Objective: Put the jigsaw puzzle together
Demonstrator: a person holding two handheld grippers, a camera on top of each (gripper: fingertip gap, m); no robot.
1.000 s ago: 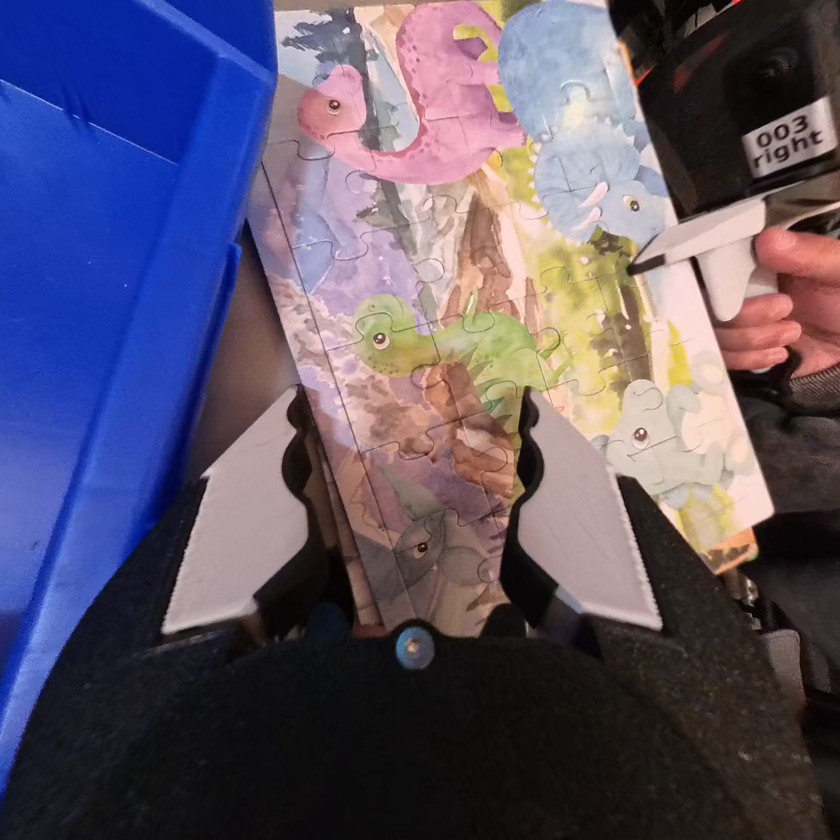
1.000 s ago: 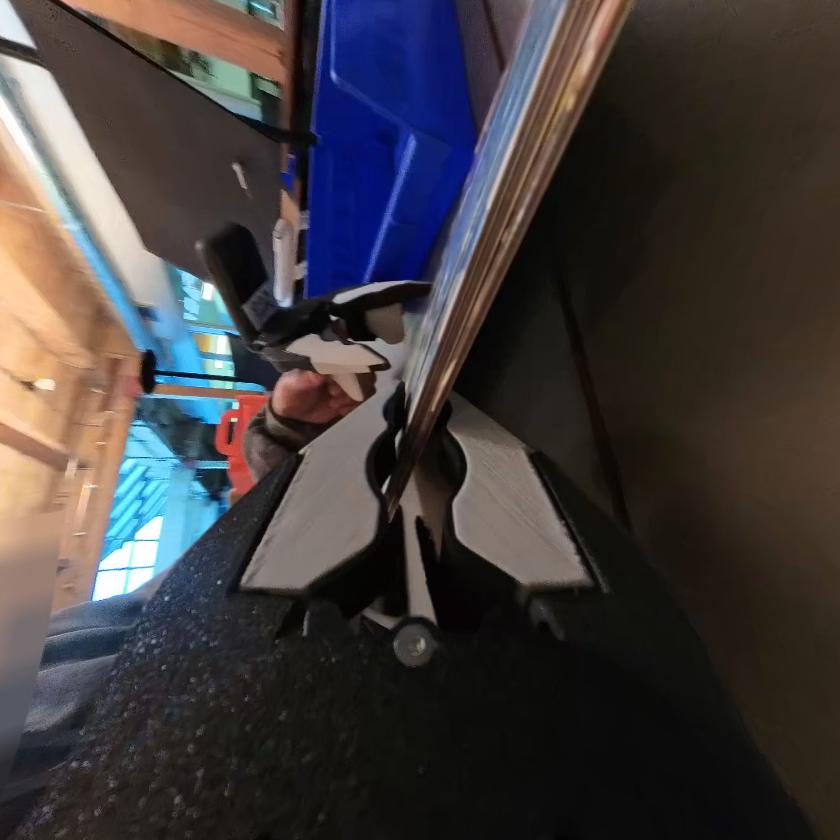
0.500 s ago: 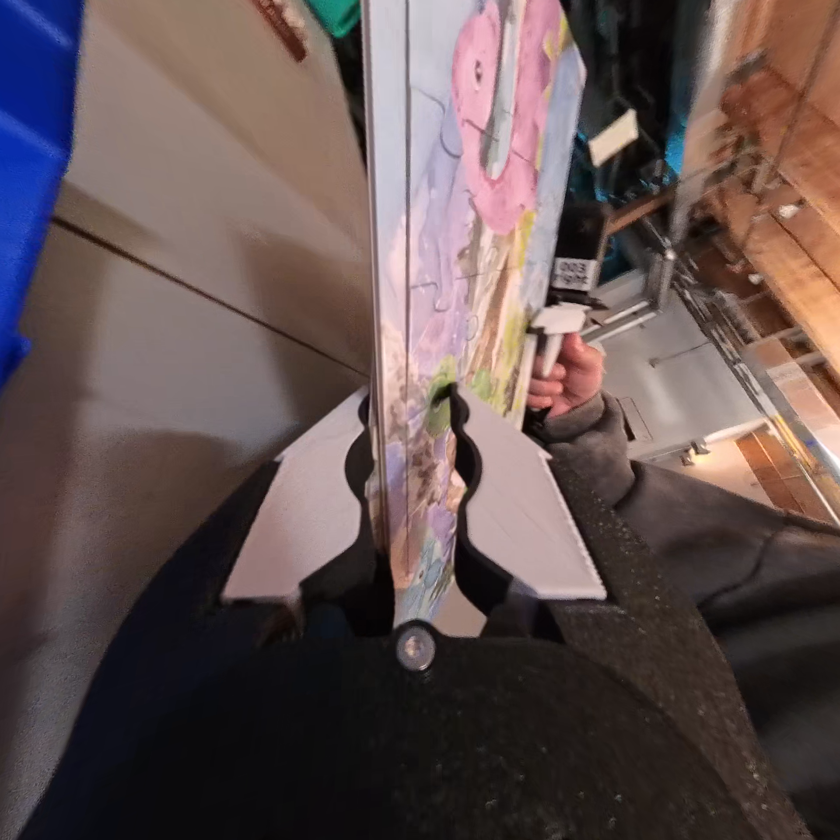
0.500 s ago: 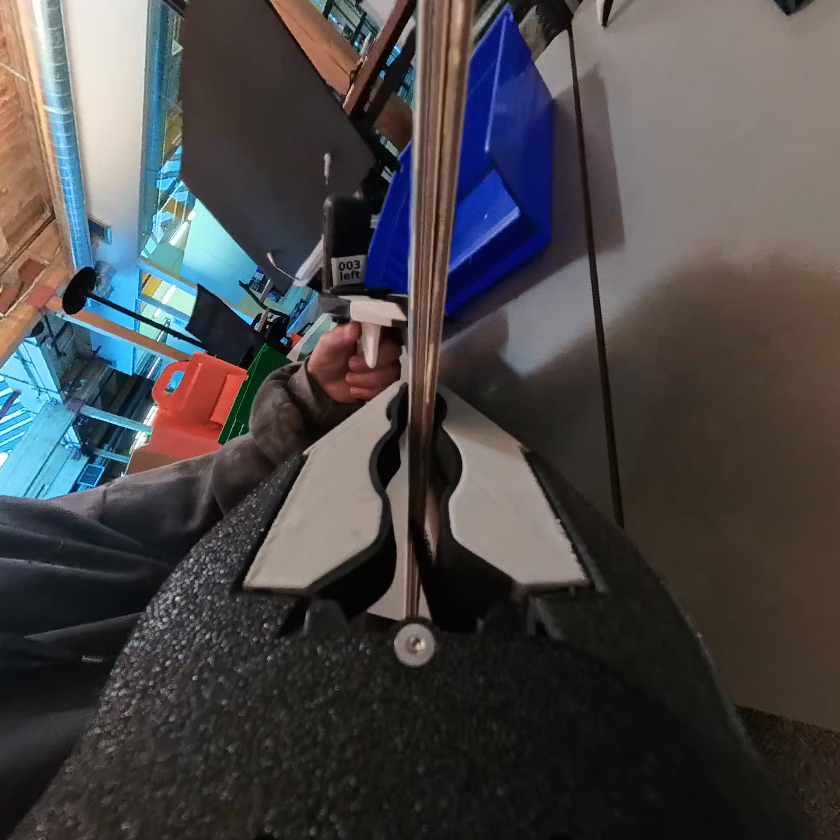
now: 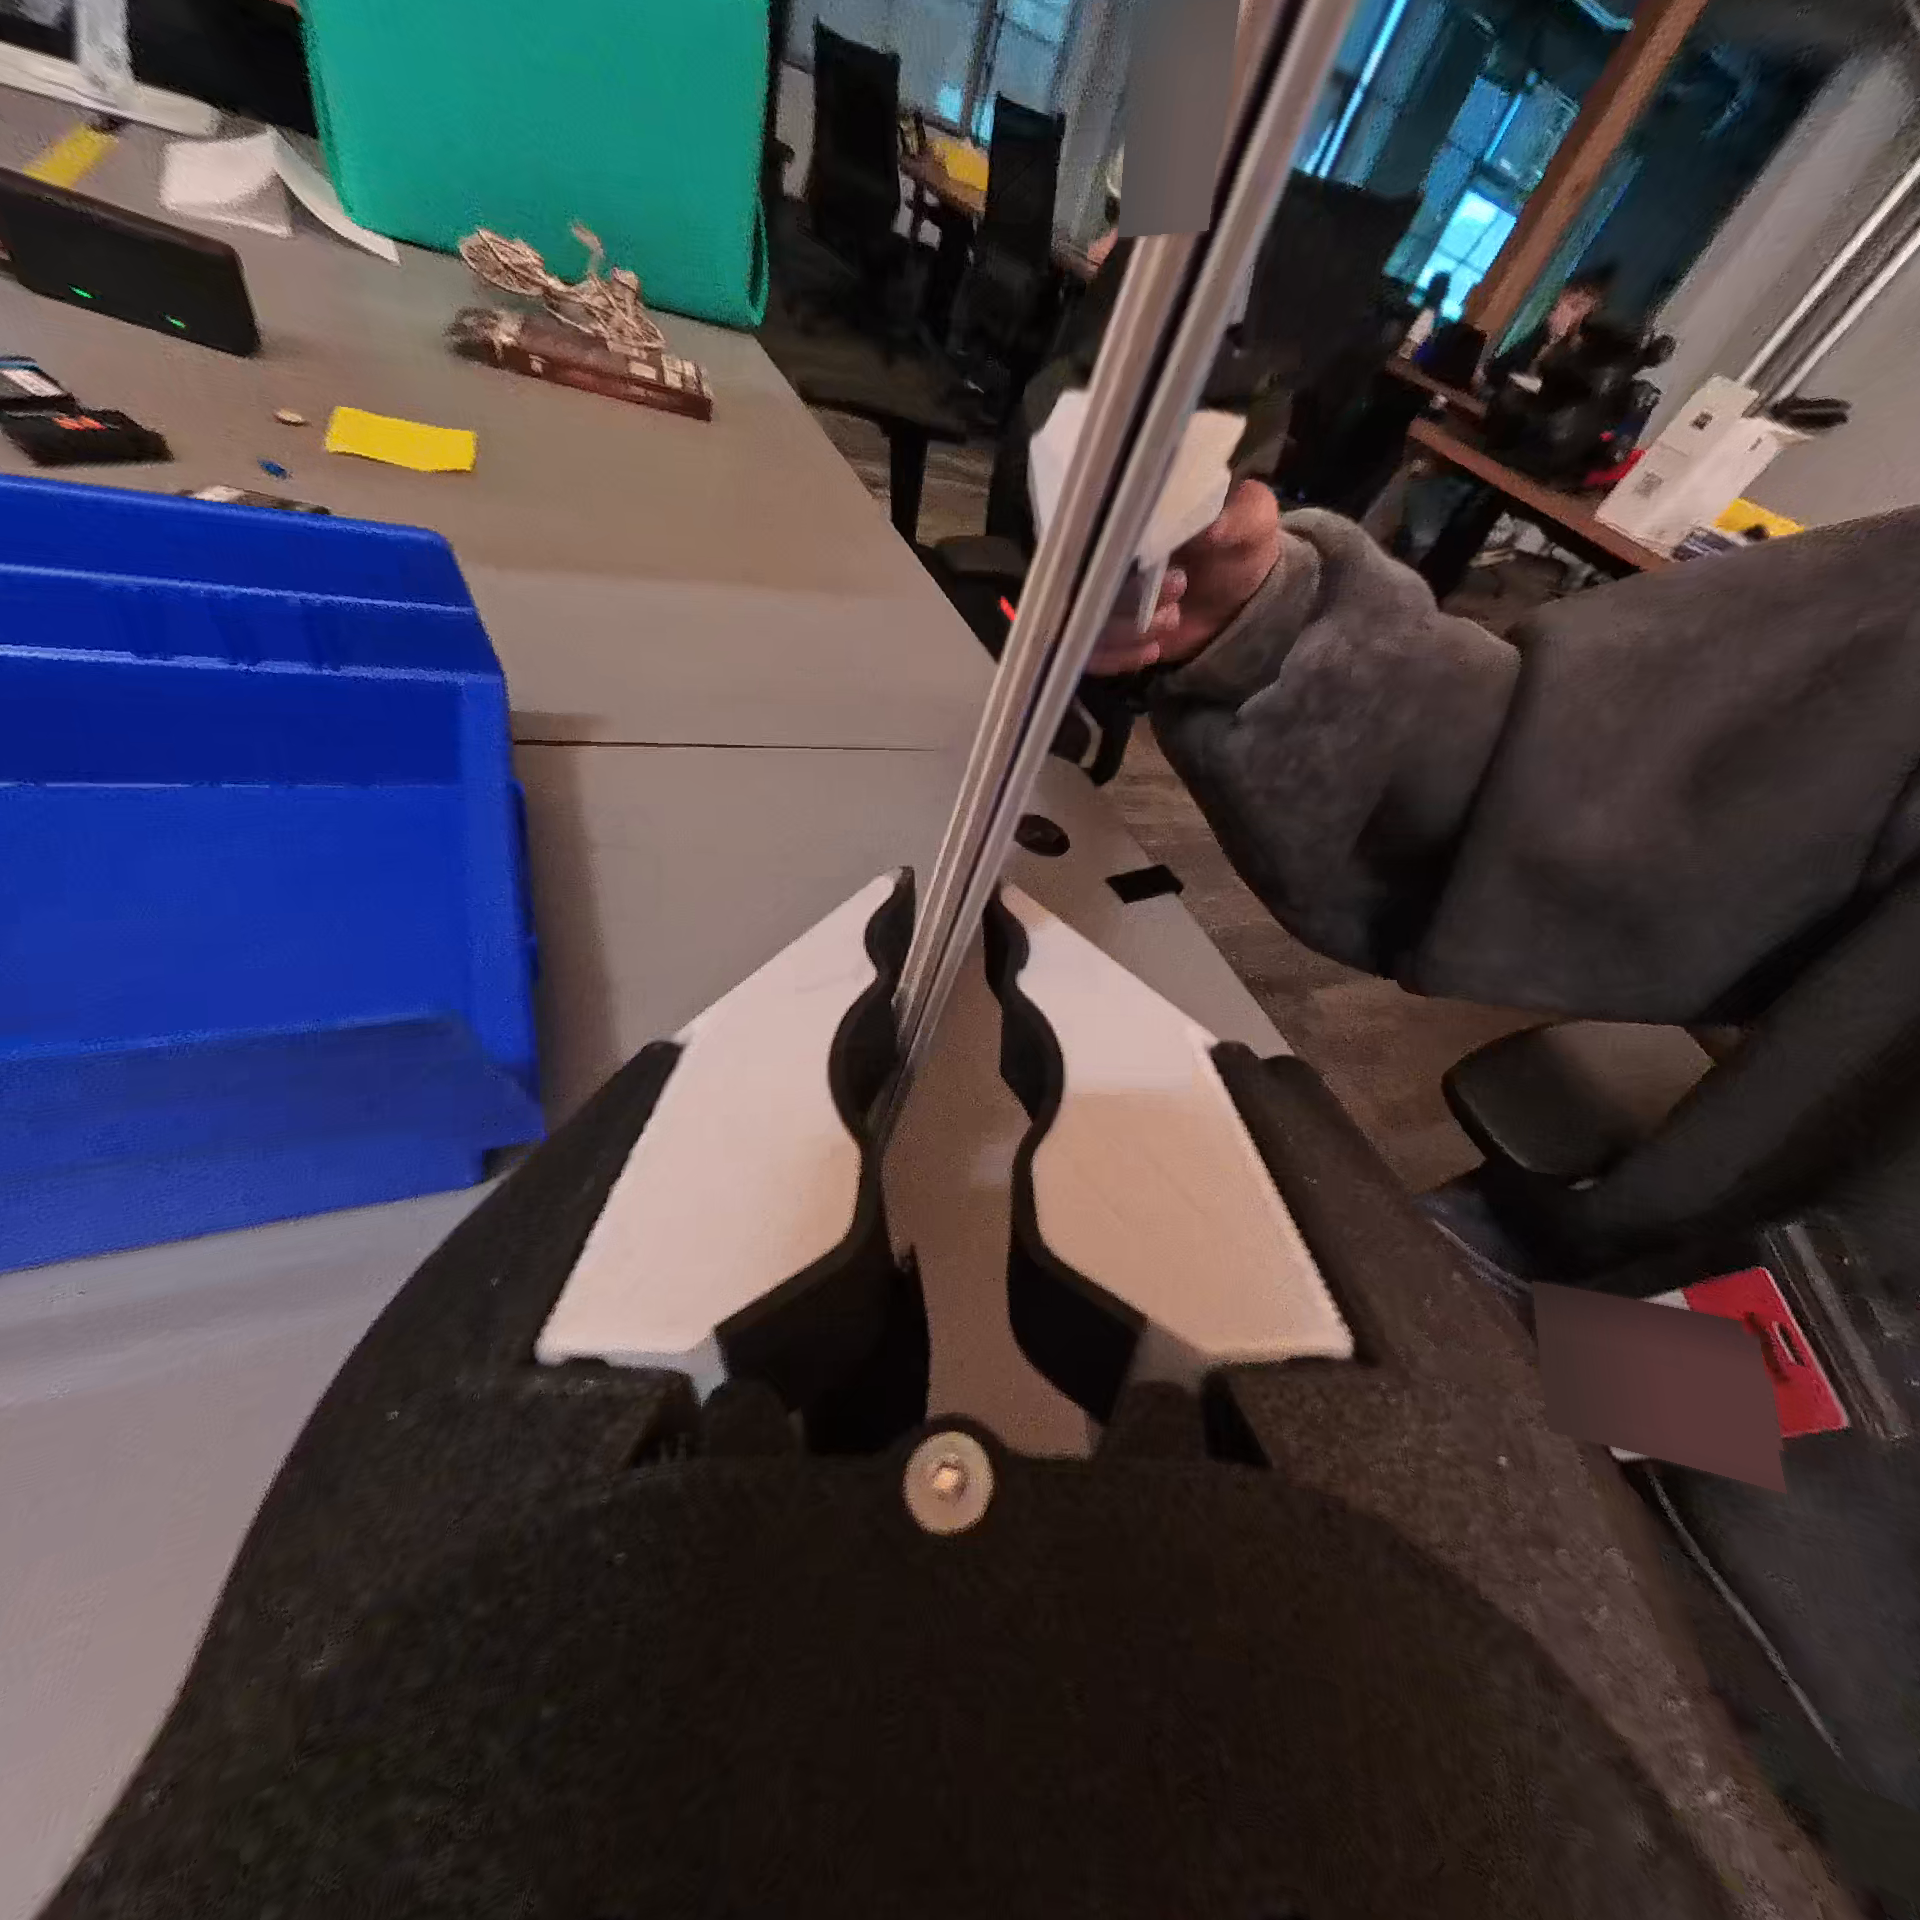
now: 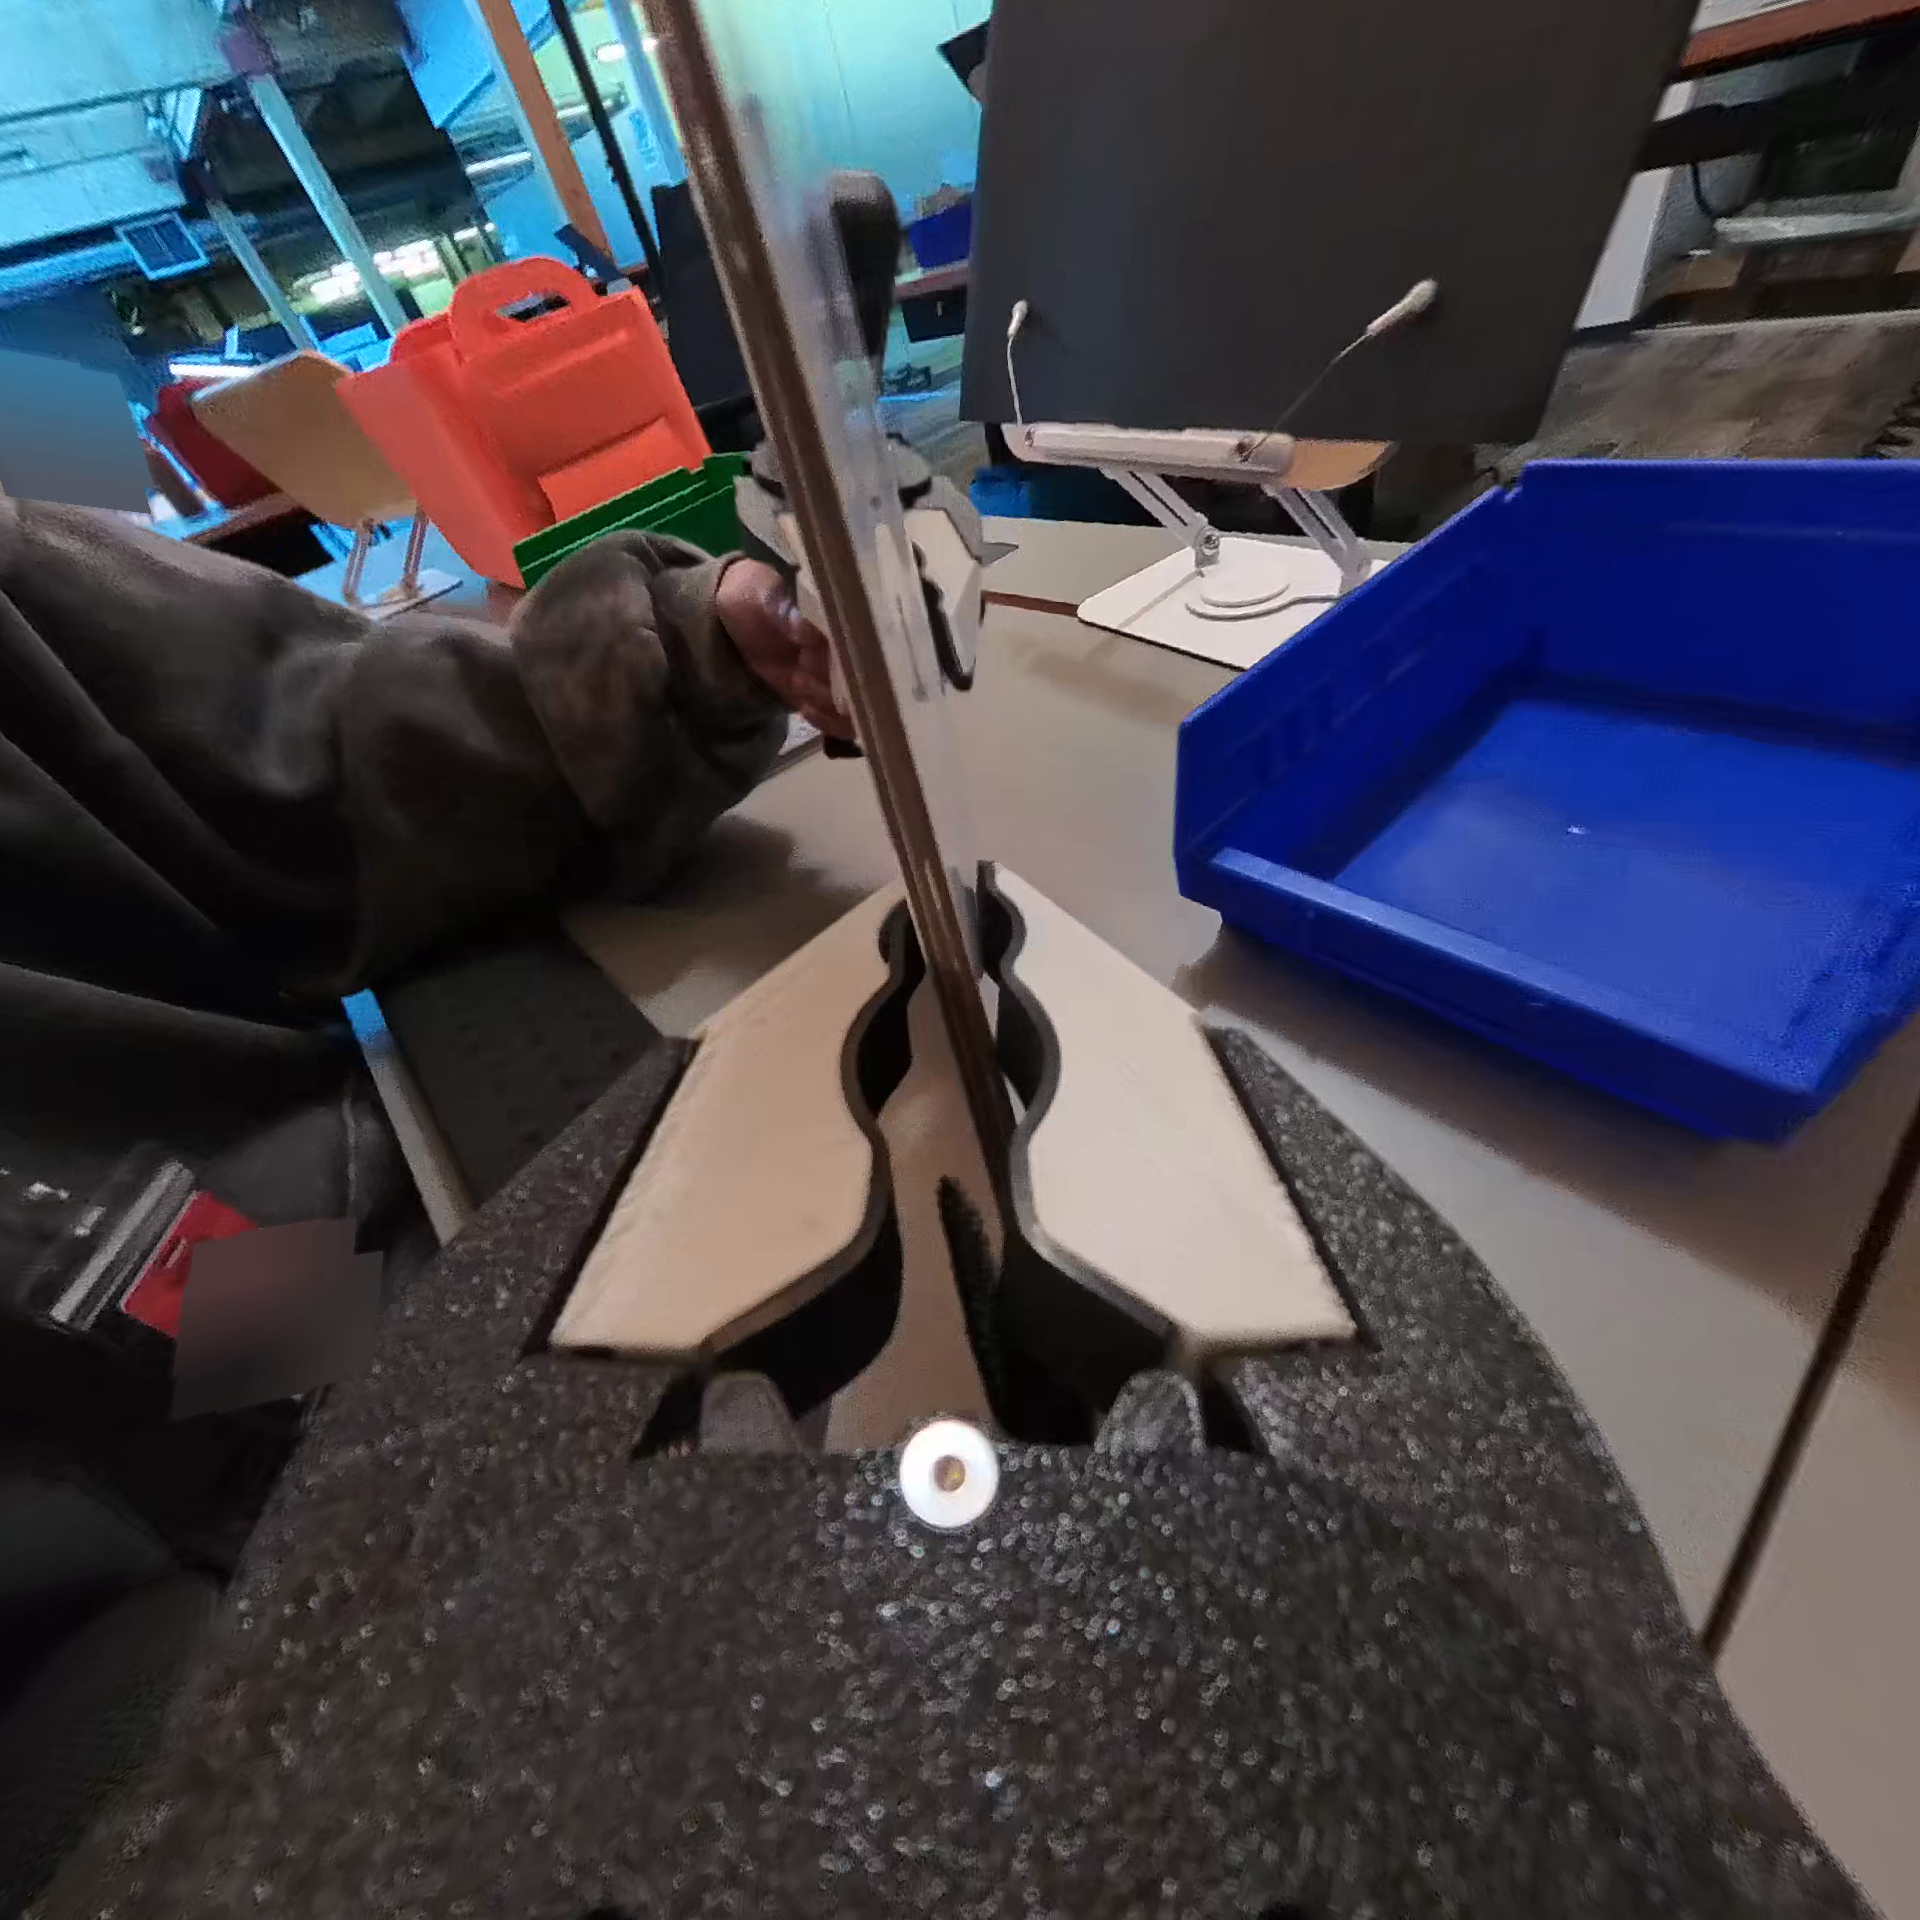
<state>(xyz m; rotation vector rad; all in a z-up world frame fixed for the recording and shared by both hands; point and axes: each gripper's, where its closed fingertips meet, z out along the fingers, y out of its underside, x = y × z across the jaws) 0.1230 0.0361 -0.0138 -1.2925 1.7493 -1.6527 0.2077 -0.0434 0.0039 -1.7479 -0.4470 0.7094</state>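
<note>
The jigsaw puzzle board point(image 5: 1039, 644) is held up on edge above the grey table point(image 5: 675, 644), so I see only its thin rim and none of its picture. My left gripper point(image 5: 945, 894) is shut on one end of it. My right gripper point(image 6: 948, 883) is shut on the other end of the board point(image 6: 831, 520). Each gripper shows past the board in the other's view: the right one point(image 5: 1184, 488) with a hand on it, and the left one point(image 6: 951, 592).
A blue plastic bin point(image 5: 239, 852) stands on the table to the left, and looks empty in the right wrist view point(image 6: 1558, 831). Farther off are a green panel point(image 5: 540, 145), a yellow note point(image 5: 400, 440), an orange case point(image 6: 520, 416) and a white stand point(image 6: 1205, 520). A grey sleeve point(image 5: 1455, 748) is at right. The tips of one gripper are about 12 cm away from the tips of the other.
The board has been lifted away from the blue bin and turned from face-on, dinosaur picture visible, to edge-on. Both grippers stay shut on it.
</note>
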